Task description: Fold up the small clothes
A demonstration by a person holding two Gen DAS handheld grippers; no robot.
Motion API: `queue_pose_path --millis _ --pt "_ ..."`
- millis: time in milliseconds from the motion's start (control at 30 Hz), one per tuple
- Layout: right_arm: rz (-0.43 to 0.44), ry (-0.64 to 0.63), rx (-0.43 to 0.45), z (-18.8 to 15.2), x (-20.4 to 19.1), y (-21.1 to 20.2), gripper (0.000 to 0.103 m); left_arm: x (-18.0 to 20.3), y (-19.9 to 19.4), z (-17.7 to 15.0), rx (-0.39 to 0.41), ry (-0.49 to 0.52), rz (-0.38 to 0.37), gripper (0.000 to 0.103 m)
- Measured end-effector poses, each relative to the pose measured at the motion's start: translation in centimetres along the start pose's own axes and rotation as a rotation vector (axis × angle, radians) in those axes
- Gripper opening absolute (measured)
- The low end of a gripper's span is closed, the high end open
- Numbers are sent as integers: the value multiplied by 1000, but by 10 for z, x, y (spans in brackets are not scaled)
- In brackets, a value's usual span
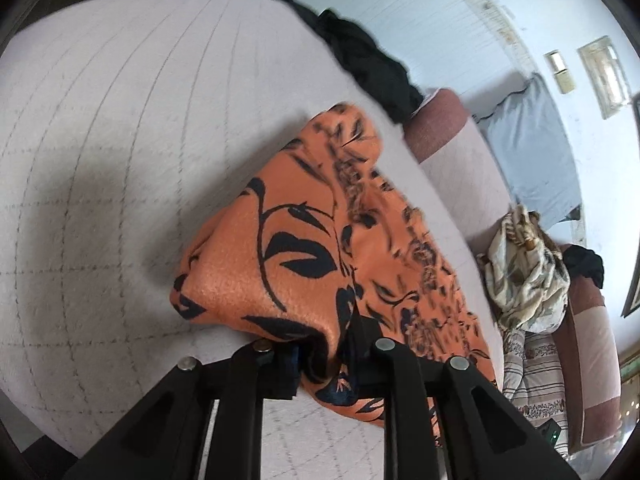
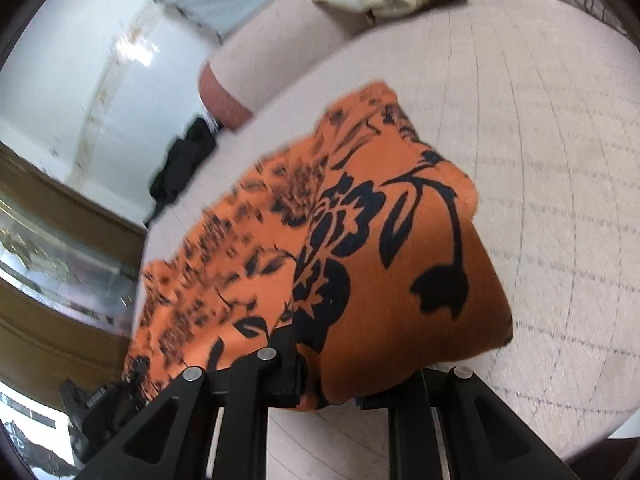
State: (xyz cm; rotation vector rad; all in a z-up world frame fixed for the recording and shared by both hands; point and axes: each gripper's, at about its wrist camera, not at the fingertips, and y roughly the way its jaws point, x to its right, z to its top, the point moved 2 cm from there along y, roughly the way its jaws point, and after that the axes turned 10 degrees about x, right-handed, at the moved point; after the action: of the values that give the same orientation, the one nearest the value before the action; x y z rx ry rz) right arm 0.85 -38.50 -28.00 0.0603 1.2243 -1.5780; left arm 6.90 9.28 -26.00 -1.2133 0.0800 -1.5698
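Left wrist: bare quilt (image 1: 100,140) beyond orange cloth (image 1: 288,248)

Left gripper (image 1: 326,354) jaws pinch orange floral garment (image 1: 296,256).

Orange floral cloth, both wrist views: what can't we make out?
- Left wrist view: the orange black-flowered cloth covers the left hand-held gripper fingertips; its far half is motion-blurred.
- Right wrist view: the cloth's left part is blurred; folds cover the right hand-held gripper tips.
- Black garment: too crumpled to identify.
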Motion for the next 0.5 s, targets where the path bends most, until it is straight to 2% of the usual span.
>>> queue_pose_path --millis 100,167,233,300,367,433,467,500 --pt "-6 33 -75 1 5 1 26 -9 -3 2 -23 -41 7 35" --pt "-8 19 -94 3 3 -8 36 -15 -11 7 -10 -47 15 37" --pt "3 7 -153 -1 3 -20 65 -19 -19 10 11 -33 35 42" --pt "36 4 -202 -5 7 -38 65 -21 -32 15 65 1 75 43" --pt "50 -53 -210 -6 5 -54 65 -17 -43 20 126 58 121 44" --pt "62 -132 -164 -1 -4 -72 63 -8 -55 23 211 125 163 51" --pt "66 -165 -123 5 -10 -80 62 -1 -61 23 258 166 169 53" --pt "70 -191 -84 11 -14 -85 57 9 -66 22 291 209 155 56"
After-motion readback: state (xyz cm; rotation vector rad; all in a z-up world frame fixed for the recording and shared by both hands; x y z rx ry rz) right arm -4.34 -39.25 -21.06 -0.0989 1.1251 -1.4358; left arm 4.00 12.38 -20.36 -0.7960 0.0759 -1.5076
